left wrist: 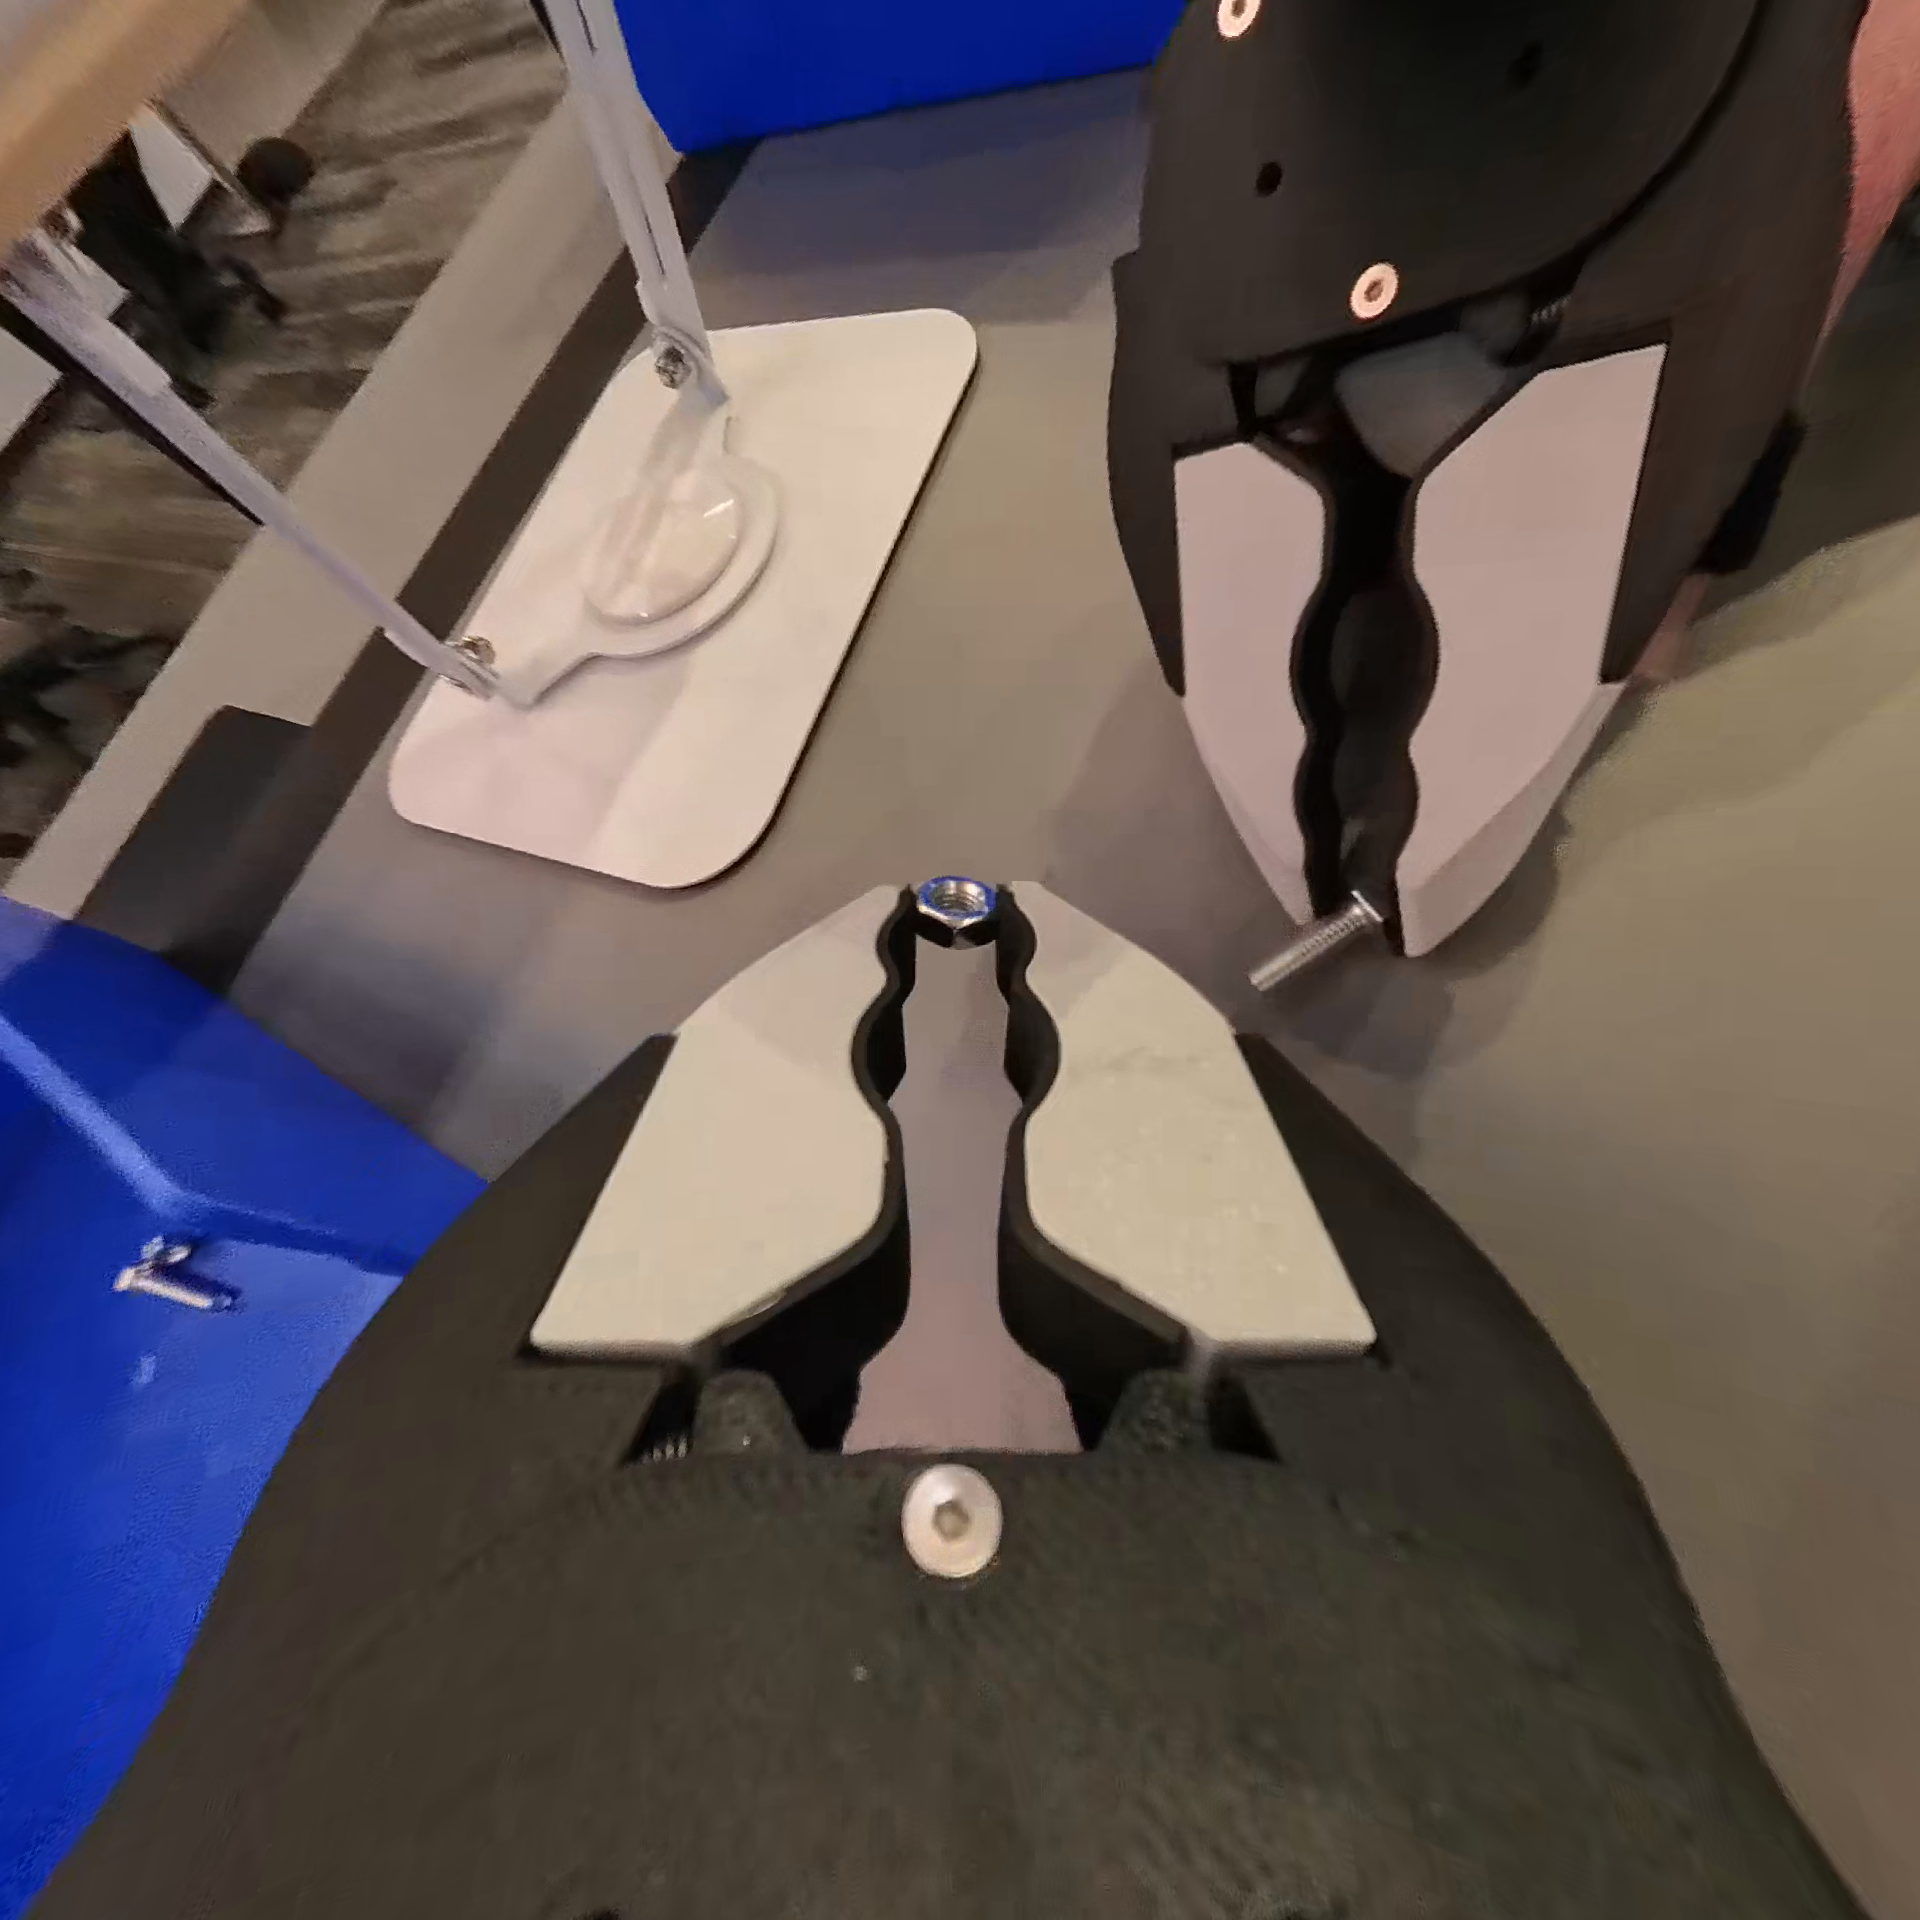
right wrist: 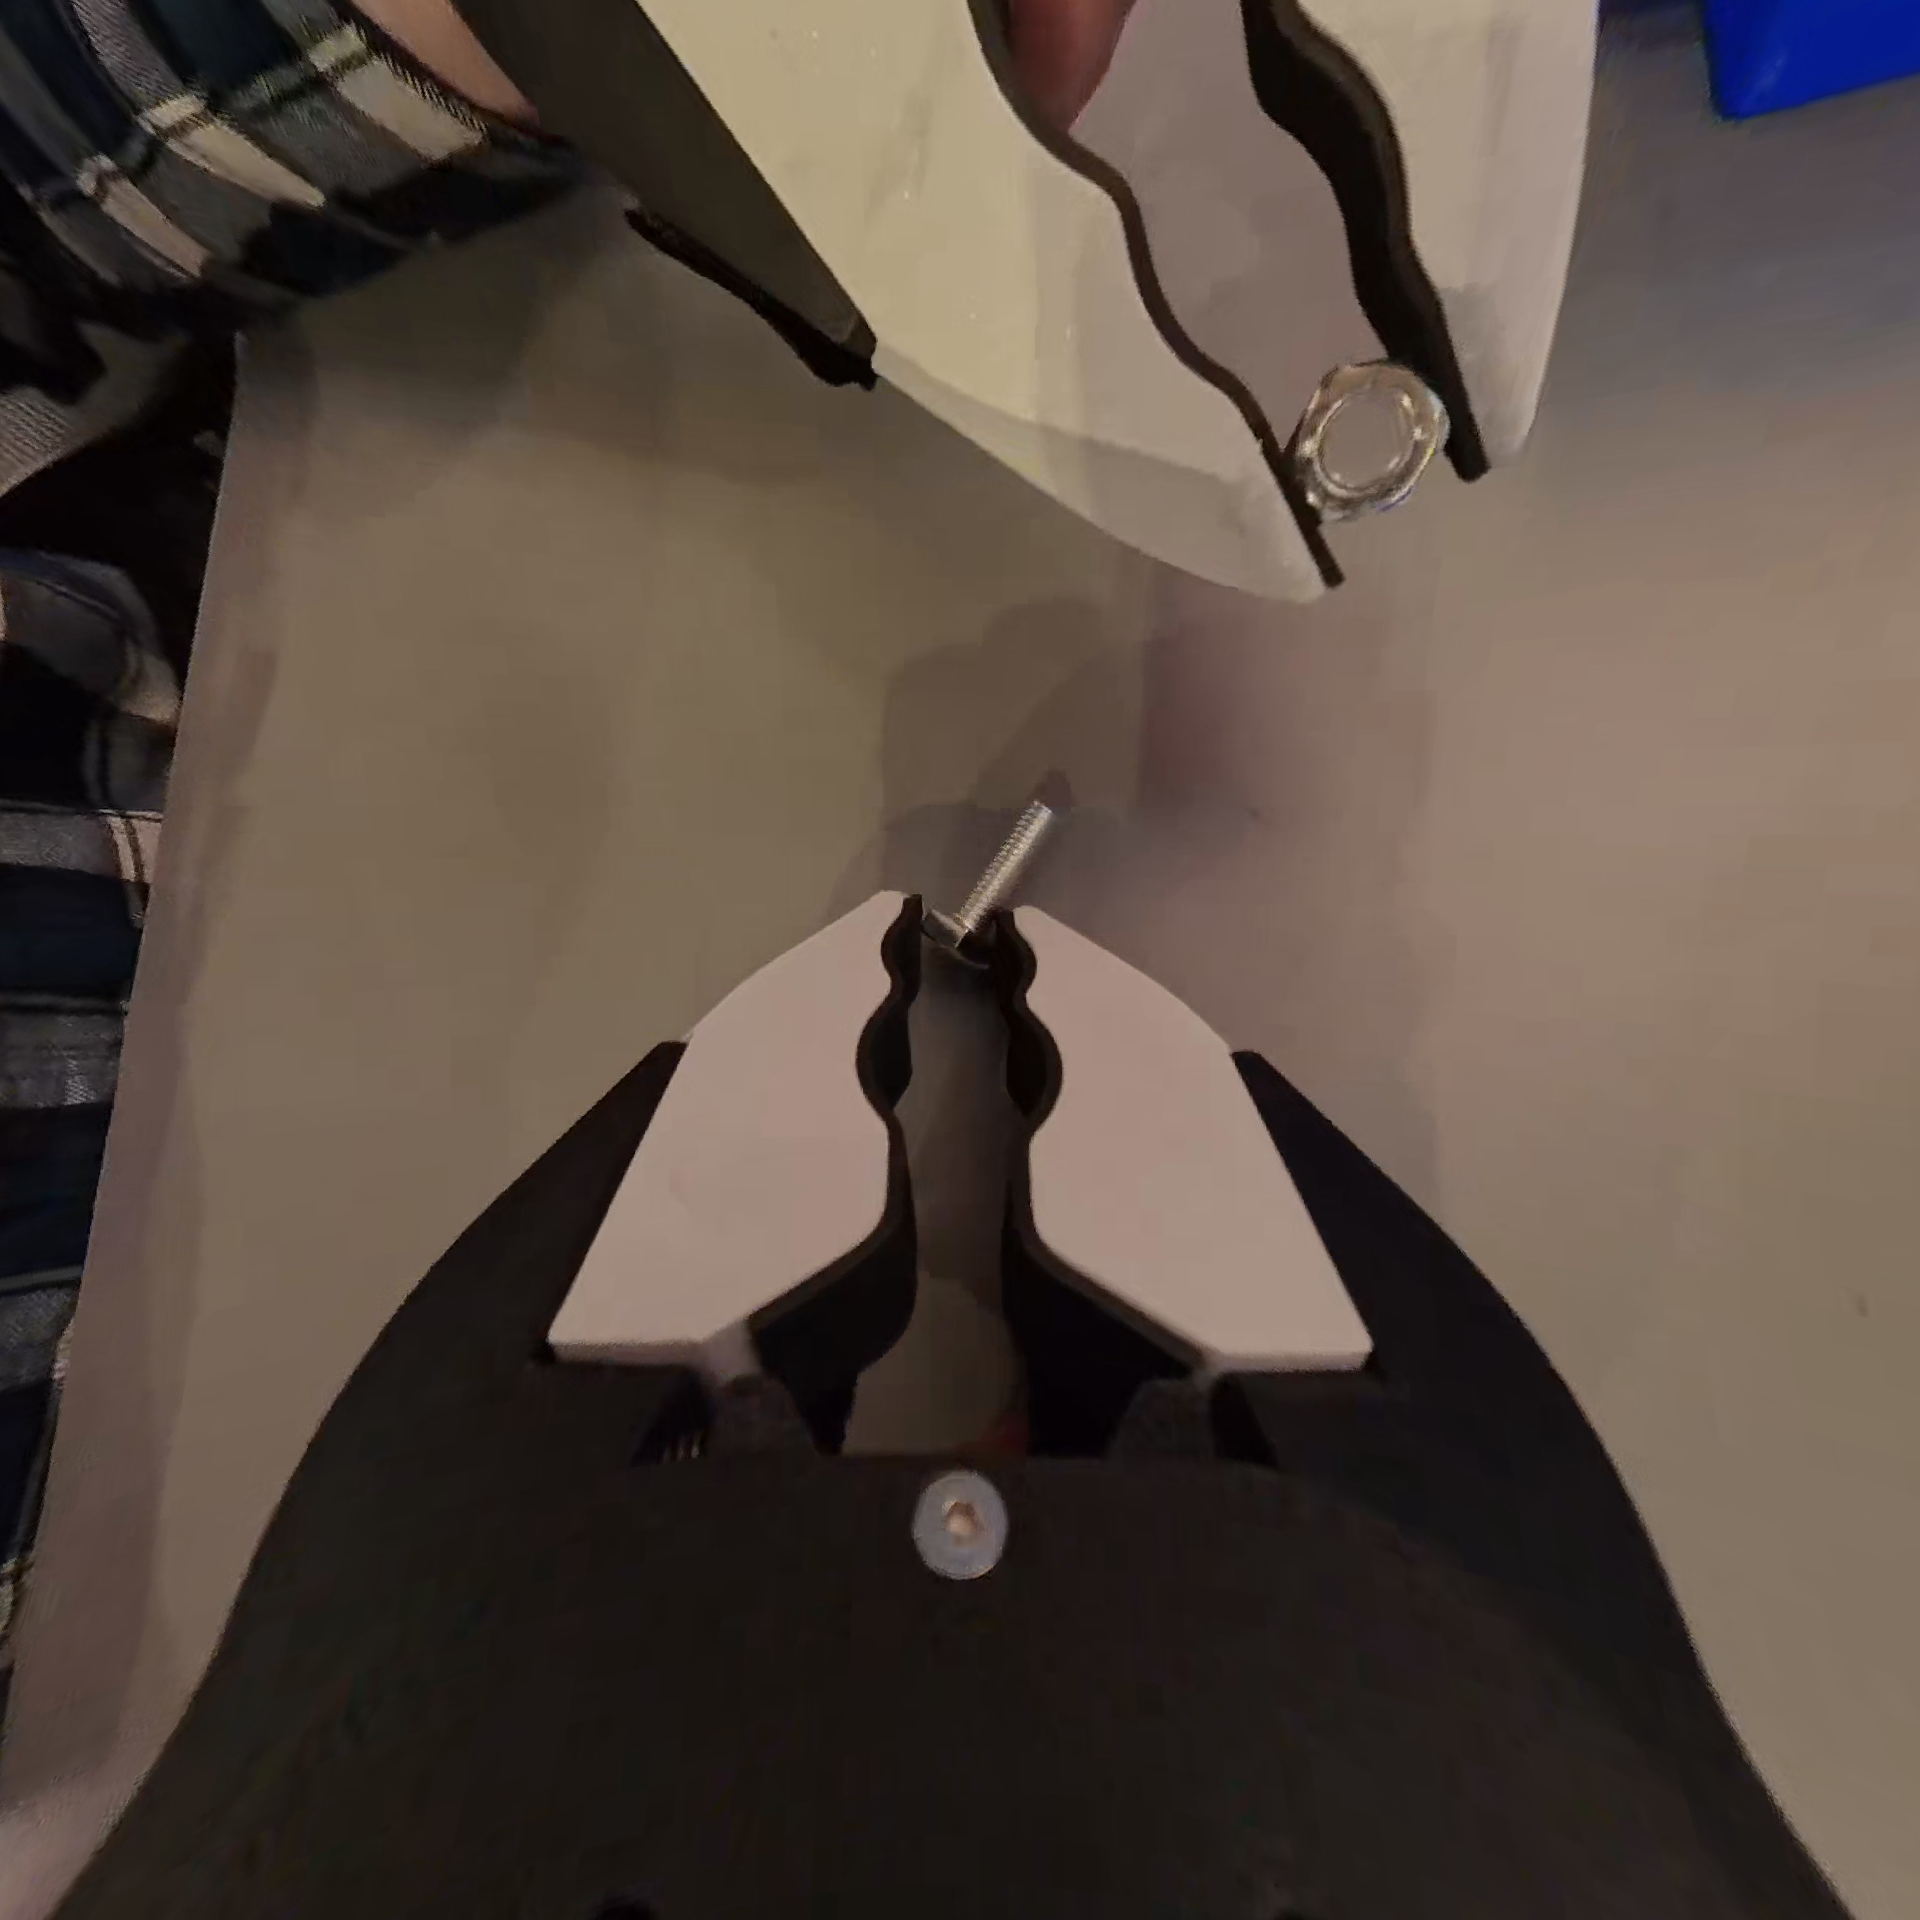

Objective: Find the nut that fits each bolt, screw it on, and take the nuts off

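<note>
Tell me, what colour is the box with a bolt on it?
Bright blue. The box shows best in the left wrist view, at the lower left, with a small silver bolt lying on it.

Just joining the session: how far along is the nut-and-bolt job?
Picking up is done: the left claw grips a nut and the right claw grips a bolt by its head. They are apart, so threading and removal remain. Another bolt waits in the blue bin.
</note>
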`<state>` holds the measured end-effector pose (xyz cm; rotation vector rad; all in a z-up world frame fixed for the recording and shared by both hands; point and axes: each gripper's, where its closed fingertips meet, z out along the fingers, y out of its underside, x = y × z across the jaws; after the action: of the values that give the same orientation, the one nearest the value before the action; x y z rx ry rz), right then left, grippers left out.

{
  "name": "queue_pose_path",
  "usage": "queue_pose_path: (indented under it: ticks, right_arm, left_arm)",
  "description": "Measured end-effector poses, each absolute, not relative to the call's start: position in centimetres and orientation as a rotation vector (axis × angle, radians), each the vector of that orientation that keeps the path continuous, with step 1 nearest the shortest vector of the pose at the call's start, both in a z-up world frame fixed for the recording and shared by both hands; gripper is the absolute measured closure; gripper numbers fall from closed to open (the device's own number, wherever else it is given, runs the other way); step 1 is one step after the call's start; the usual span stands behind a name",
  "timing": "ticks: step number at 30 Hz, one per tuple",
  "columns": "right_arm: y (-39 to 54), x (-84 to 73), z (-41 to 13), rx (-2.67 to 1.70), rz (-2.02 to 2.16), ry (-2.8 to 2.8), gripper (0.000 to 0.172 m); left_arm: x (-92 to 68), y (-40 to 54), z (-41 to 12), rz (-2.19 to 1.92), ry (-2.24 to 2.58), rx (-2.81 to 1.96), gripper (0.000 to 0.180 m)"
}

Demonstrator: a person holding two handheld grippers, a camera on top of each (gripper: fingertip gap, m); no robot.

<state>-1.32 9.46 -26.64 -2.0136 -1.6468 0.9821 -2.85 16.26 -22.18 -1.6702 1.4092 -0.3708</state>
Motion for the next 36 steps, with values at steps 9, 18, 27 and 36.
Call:
queue_pose_path:
  ticks: [9, 18, 27, 36]
  right_arm:
    - [10.7, -1.3, -23.8, -1.96, 1.245, -1.483, 0.138]
    - [13.4, -1.4, -17.7, -1.696, 1.808, -1.005, 0.151]
    - [13.1, -1.6, -16.7, -1.633, 1.967, -0.957, 0.152]
    - [13.5, -1.6, -16.2, -1.615, 1.923, -0.931, 0.166]
  left_arm:
    - [-2.0, 16.0, -21.2, -0.377, 1.387, -1.56, 0.166]
    - [-0.3, 15.2, -17.9, -0.319, 1.341, -1.321, 0.166]
    - [0.4, 14.7, -17.5, -0.301, 1.363, -1.248, 0.166]
    - [0.2, 14.8, -17.3, -0.285, 1.355, -1.222, 0.166]
